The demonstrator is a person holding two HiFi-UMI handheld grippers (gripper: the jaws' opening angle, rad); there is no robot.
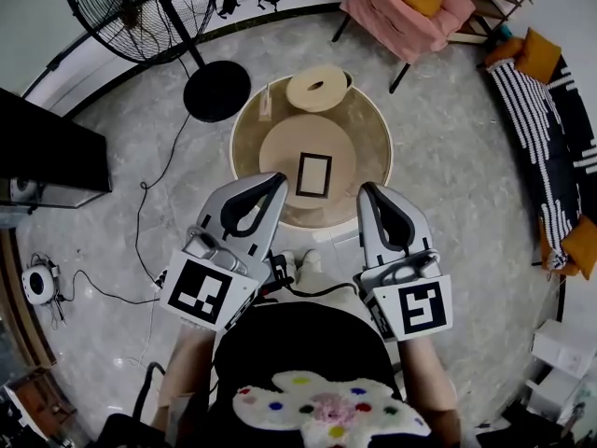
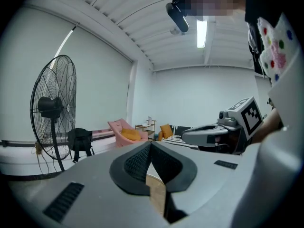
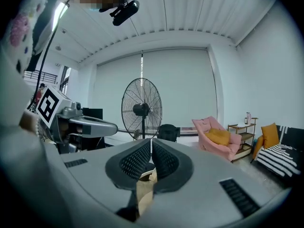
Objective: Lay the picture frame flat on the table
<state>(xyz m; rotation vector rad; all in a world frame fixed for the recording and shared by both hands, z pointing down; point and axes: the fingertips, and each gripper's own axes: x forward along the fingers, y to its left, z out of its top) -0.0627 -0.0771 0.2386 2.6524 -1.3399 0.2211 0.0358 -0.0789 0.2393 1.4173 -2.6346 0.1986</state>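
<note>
A black-edged picture frame (image 1: 314, 175) appears to lie flat on a round tan mat in the middle of the small round table (image 1: 373, 124). My left gripper (image 1: 278, 179) hovers over the table's near left rim, just left of the frame. It is shut with nothing in it, its pads meeting at the tips (image 2: 151, 144). My right gripper (image 1: 367, 189) hangs to the frame's right over the near rim. It too is shut and empty (image 3: 151, 141). Neither touches the frame. Both gripper views look out level across the room, and the frame does not show in them.
A cream ring-shaped object (image 1: 318, 88) sits at the table's far edge. A standing fan's base (image 1: 216, 90) is on the floor at the far left. A pink armchair (image 1: 406, 7) stands beyond, a striped sofa (image 1: 541, 110) to the right, and a dark cabinet (image 1: 47, 152) to the left.
</note>
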